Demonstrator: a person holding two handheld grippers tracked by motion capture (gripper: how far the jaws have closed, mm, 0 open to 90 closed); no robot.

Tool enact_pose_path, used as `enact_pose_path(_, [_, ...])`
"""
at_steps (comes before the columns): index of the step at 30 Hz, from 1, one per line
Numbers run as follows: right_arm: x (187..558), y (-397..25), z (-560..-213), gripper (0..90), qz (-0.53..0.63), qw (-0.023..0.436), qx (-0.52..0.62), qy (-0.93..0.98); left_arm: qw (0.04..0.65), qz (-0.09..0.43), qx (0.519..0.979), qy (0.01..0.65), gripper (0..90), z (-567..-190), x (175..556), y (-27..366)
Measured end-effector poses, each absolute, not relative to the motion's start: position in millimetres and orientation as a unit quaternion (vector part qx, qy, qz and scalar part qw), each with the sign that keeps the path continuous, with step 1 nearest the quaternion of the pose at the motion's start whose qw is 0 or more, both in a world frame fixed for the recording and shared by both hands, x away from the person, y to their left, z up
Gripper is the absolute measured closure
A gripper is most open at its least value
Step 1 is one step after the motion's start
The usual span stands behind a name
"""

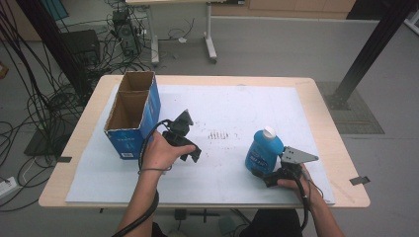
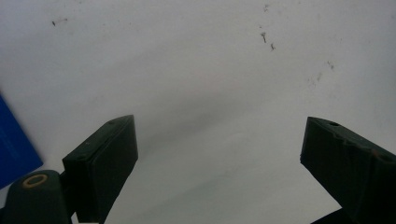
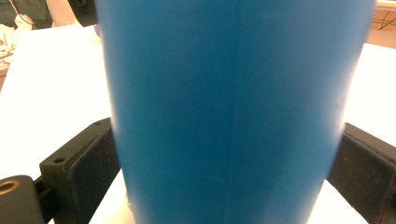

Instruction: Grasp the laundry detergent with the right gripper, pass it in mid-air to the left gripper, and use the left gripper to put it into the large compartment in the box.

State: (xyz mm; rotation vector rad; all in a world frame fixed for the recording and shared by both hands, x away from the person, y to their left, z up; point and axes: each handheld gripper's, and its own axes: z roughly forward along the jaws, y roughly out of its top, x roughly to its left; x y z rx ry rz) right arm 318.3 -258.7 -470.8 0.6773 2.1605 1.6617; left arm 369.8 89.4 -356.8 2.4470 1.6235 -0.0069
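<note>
A blue bottle (image 1: 263,152) with a white cap is at the right front of the white sheet, leaning slightly. My right gripper (image 1: 267,173) is shut on its lower body. In the right gripper view the blue bottle (image 3: 224,107) sits between both jaws of the right gripper (image 3: 224,158), and both pads press its sides. An open blue cardboard box (image 1: 132,114) with two compartments stands at the left. My left gripper (image 1: 183,129) is just right of the box, open and holding nothing. In the left gripper view the left gripper (image 2: 219,140) has its jaws wide apart over bare white sheet.
The white sheet (image 1: 222,108) covers most of the wooden table (image 1: 326,113) and has small dark marks (image 1: 218,134) near its middle. A corner of the blue box (image 2: 14,149) shows at the left edge of the left gripper view. Cables and table legs are on the floor beyond.
</note>
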Motion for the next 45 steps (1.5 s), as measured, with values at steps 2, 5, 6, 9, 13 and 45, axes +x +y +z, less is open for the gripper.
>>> enact_pose_path(2, [318.2, -258.8, -470.9, 4.0, 0.584, 0.165, 0.238, 0.758, 0.103, -0.003, 0.827, 0.552, 11.5, -357.6, 369.7, 89.0])
enact_pose_path(5, [318.4, -259.2, -471.0, 3.6, 0.585, 0.165, 0.240, 0.757, 0.103, -0.003, 0.826, 0.554, 11.5, -358.4, 369.5, 88.9])
enact_pose_path(6, [318.2, -259.0, -470.9, 3.3, 0.585, 0.164, 0.237, 0.758, 0.100, -0.003, 0.829, 0.550, 11.5, -358.8, 369.6, 89.2])
enact_pose_path(9, [318.3, -258.6, -470.9, 3.2, 0.583, 0.165, 0.237, 0.760, 0.101, -0.004, 0.828, 0.552, 11.5, -359.0, 369.6, 88.6])
enact_pose_path(13, [318.3, -258.3, -470.8, 3.6, 0.581, 0.165, 0.236, 0.761, 0.104, -0.003, 0.826, 0.553, 11.5, -359.0, 369.9, 87.7])
enact_pose_path(45, [319.5, -255.7, -470.8, 35.4, 0.580, 0.170, 0.229, 0.763, 0.104, -0.005, 0.827, 0.552, 11.7, -358.2, 369.7, 91.0])
